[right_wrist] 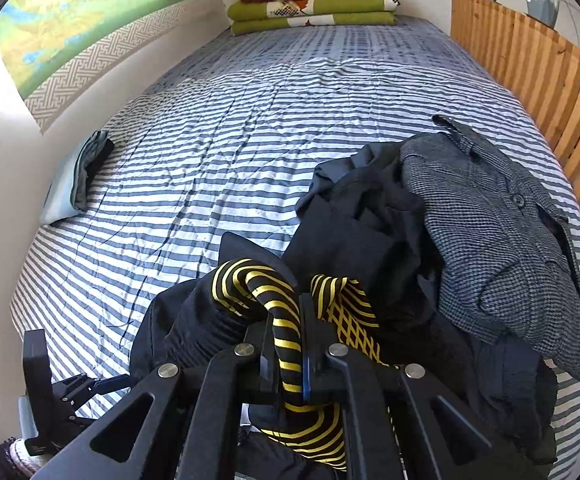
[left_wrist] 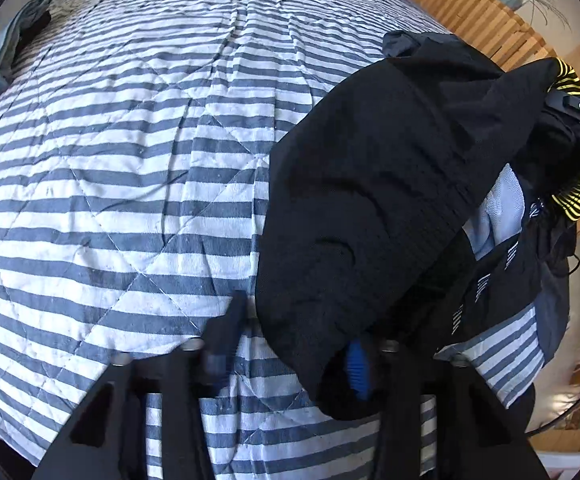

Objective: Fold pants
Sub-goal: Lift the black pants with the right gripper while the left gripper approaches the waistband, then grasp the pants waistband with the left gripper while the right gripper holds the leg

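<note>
Black pants (left_wrist: 369, 184) with a yellow-and-black striped waistband (right_wrist: 286, 344) hang lifted over the striped quilt (left_wrist: 130, 160). My right gripper (right_wrist: 290, 344) is shut on the waistband, and it also shows at the upper right of the left wrist view as the right gripper (left_wrist: 573, 104). My left gripper (left_wrist: 291, 336) is open, its fingers wide apart. The black cloth drapes over its right finger, where a blue pad (left_wrist: 357, 368) peeks out. In the right wrist view the left gripper (right_wrist: 90, 384) sits low on the left, beside the pants.
A pile of dark garments (right_wrist: 369, 216) and a grey houndstooth one (right_wrist: 497, 240) lies on the right of the bed. Folded blankets (right_wrist: 313, 0) sit at the far end, a folded teal cloth (right_wrist: 78, 176) by the wall. A wooden slatted rail (right_wrist: 537, 80) runs along the right.
</note>
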A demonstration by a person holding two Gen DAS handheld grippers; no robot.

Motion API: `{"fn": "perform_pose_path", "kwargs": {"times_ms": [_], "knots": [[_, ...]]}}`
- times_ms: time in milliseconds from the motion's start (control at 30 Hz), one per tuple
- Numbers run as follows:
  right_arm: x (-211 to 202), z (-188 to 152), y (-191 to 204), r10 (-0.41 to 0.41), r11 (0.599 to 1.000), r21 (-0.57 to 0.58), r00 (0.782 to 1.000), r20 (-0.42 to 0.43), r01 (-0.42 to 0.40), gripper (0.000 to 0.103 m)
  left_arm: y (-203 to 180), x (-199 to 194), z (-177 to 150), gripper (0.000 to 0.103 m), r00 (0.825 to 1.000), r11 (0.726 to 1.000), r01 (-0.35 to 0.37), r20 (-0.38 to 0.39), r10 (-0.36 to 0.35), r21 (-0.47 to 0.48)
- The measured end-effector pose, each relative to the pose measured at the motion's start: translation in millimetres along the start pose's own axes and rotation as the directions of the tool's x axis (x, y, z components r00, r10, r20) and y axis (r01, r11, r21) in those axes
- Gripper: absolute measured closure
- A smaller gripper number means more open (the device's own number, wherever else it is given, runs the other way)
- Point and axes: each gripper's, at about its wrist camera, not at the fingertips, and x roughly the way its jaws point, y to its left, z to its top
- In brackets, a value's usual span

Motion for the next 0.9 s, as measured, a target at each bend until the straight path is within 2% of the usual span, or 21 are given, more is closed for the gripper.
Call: {"fn": "perform_pose_path", "kwargs": {"times_ms": [33, 67, 100, 200, 267, 367, 433, 500, 600, 667, 700, 767, 800, 833, 900], "knots": [[-4.5, -0.1, -4.3, -0.005, 1.000, 0.012, 1.000, 0.009, 0.004, 0.097, 0.3, -4.6, 2.0, 0.079, 1.000, 1.000, 0.005, 0.011, -0.005, 0.013], [-10.0, 1.0, -10.0, -0.007, 1.000, 0.024, 1.000, 0.019, 0.006, 0.097, 2.8, -12.2, 4.7, 0.092, 0.999, 1.000, 0.027, 0.029, -0.027, 0.016], [-17.7, 0.1, -13.8, -0.003, 0.999, 0.034, 1.000, 0.029, 0.002, 0.097, 6.8, -22.4, 8.5, 0.096, 0.997, 0.999, 0.048, 0.055, -0.049, 0.014], [-48.7, 0.0, -9.3, 0.028, 0.999, 0.037, 0.997, 0.078, -0.031, 0.097, 23.1, -66.2, 25.9, 0.098, 0.986, 0.997, 0.073, 0.154, -0.071, -0.007], [-73.3, 0.1, 1.4, 0.034, 0.999, 0.018, 0.992, 0.119, -0.037, 0.097, 37.4, -107.2, 38.8, 0.098, 0.968, 0.995, 0.097, 0.234, -0.087, -0.030], [-117.0, 0.6, 22.4, 0.068, 0.998, -0.005, 0.978, 0.196, -0.069, 0.097, 56.2, -189.7, 47.0, 0.099, 0.924, 0.991, 0.134, 0.365, -0.115, -0.025], [-148.3, -1.2, 38.1, 0.099, 0.995, -0.029, 0.964, 0.246, -0.094, 0.097, 66.1, -241.5, 50.6, 0.099, 0.888, 0.987, 0.160, 0.437, -0.144, 0.000], [-179.8, -5.8, 54.9, 0.122, 0.992, -0.060, 0.948, 0.294, -0.109, 0.097, 70.6, -290.3, 52.5, 0.099, 0.849, 0.986, 0.164, 0.504, -0.158, 0.032], [-226.5, -15.2, 85.0, 0.168, 0.984, -0.118, 0.920, 0.354, -0.134, 0.097, 81.9, -371.6, 38.7, 0.099, 0.794, 0.985, 0.151, 0.583, -0.171, 0.084], [-256.5, -23.2, 103.8, 0.198, 0.976, -0.163, 0.899, 0.390, -0.145, 0.097, 87.6, -417.8, 26.2, 0.099, 0.764, 0.985, 0.134, 0.622, -0.173, 0.110], [-269.9, -26.7, 112.3, 0.218, 0.971, -0.183, 0.888, 0.405, -0.155, 0.097, 88.7, -434.9, 21.0, 0.099, 0.755, 0.984, 0.127, 0.632, -0.175, 0.122], [-290.4, -33.3, 124.7, 0.265, 0.959, -0.211, 0.869, 0.418, -0.190, 0.097, 92.5, -458.0, 13.4, 0.099, 0.753, 0.984, 0.108, 0.635, -0.172, 0.139], [-296.3, -35.1, 128.6, 0.287, 0.953, -0.216, 0.865, 0.411, -0.213, 0.097, 93.4, -463.2, 10.2, 0.099, 0.760, 0.985, 0.097, 0.628, -0.167, 0.145], [-297.9, -35.7, 130.1, 0.306, 0.948, -0.212, 0.862, 0.403, -0.237, 0.097, 94.3, -463.5, 7.6, 0.099, 0.772, 0.985, 0.086, 0.615, -0.161, 0.150], [-287.8, -35.8, 127.0, 0.322, 0.944, -0.190, 0.868, 0.378, -0.268, 0.097, 96.2, -442.7, 11.4, 0.099, 0.811, 0.989, 0.051, 0.571, -0.123, 0.141]]}}
